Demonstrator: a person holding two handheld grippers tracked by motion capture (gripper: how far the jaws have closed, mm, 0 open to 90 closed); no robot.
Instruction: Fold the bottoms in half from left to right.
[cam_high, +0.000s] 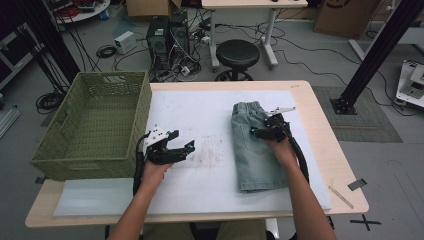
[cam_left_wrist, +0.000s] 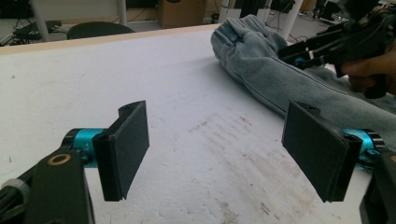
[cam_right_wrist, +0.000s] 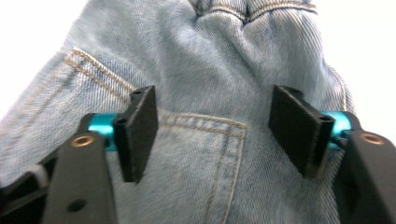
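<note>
- High view: we find the folded denim shorts lying flat on the right half of the worktop, long axis running from the near edge toward the far edge, waistband at the far end. The right gripper sits over the upper half of the shorts, its jaws pointing toward the left side of the garment. The left gripper rests on bare worktop, well apart from the shorts and near the green woven basket at the left. We judge the right hand the nearer one for any grasp.
- Left gripper view: we see this gripper's own jaws standing wide apart with nothing but white worktop between them, so they are open and empty. The shorts lie ahead and to the right of the jaws, running away as a long ridge of cloth. The right gripper hovers over them at the upper right, held by a hand.
- Right gripper view: we look straight down the jaws onto the shorts. The jaws stand apart, straddling the stitched back pocket, and the pads press no fold of cloth; we read them as open and holding nothing. The gathered waistband lies directly ahead of the jaws, so the garment's long axis runs along the line of the gripper. We judge that a grasp calls for lowering onto the cloth beneath.
</note>
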